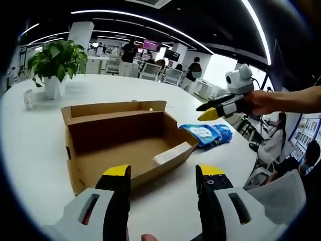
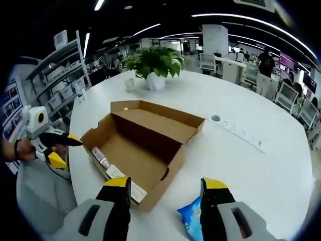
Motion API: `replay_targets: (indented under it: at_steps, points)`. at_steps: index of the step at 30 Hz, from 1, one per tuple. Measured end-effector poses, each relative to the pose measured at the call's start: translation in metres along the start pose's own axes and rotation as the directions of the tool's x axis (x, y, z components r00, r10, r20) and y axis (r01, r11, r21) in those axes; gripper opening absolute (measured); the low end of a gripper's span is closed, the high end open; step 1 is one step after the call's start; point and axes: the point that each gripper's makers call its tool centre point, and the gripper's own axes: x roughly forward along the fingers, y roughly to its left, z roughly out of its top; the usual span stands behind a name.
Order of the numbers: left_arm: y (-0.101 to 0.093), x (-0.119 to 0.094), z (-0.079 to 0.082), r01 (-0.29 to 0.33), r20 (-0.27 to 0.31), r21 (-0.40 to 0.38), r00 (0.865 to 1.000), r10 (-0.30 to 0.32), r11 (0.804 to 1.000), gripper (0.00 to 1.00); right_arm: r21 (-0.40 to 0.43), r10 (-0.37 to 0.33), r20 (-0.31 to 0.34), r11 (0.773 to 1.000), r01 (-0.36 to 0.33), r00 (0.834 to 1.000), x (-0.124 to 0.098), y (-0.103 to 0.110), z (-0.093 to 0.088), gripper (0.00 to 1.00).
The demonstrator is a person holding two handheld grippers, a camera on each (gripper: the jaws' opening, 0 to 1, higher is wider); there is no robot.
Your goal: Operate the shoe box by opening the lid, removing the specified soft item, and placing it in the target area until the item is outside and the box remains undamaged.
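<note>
The shoe box stands open, seemingly emptied; the blue soft pack lies just beside it. Both grippers, left gripper and right gripper, hang wide and empty: withdraw clear of the cardboard walls.

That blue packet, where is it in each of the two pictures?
Left gripper view: the blue packet lies on the table, right of the open box.
Right gripper view: at the bottom edge, between the jaws, right of the box.
Shared landmark: the potted plant.
</note>
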Motion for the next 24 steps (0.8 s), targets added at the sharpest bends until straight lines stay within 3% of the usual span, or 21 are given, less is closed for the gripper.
replay_targets:
  at_steps: [15,24]
  points:
    - [0.001,-0.002,-0.008,0.003,-0.005,-0.012,1.0,-0.003,1.0,0.53,-0.161,0.058,-0.121,0.984,-0.077,0.991,0.036,0.028,0.0,0.55]
    - [0.002,-0.002,-0.006,0.002,0.007,-0.02,1.0,-0.002,1.0,0.53,-0.279,0.065,-0.223,0.952,-0.127,0.973,0.05,0.033,-0.012,0.58]
